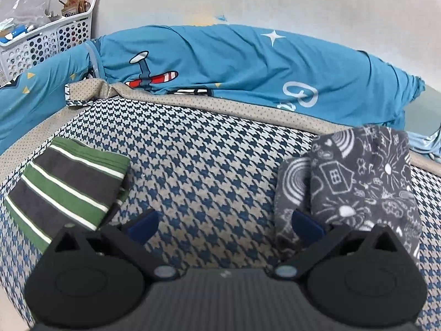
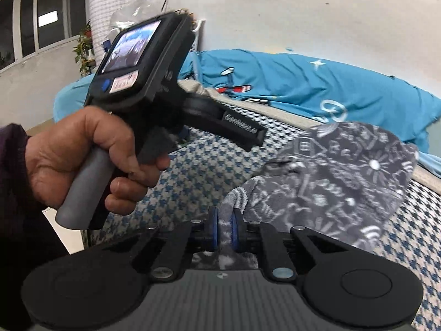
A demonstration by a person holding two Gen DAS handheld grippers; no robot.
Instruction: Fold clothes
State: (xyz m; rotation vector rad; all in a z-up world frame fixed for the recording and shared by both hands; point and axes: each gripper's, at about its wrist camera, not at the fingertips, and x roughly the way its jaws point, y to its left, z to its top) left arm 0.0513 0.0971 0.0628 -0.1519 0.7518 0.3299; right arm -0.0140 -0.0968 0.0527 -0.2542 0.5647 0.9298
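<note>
Striped garment [image 1: 69,184] lies folded on bed [image 1: 204,165], left side. Right gripper [image 2: 225,227] pinches edge of grey patterned garment [image 2: 339,176], only partly folded, right side. Left gripper [image 1: 223,224] spread, empty. Second fold outstanding.

Striped garment [image 1: 69,184] lies left, patterned garment [image 1: 355,190] right, on bed [image 1: 204,165].

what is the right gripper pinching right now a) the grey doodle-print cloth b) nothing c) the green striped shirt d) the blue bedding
a: in the right wrist view the right gripper has its blue pads shut on an edge of the grey doodle-print cloth.
</note>
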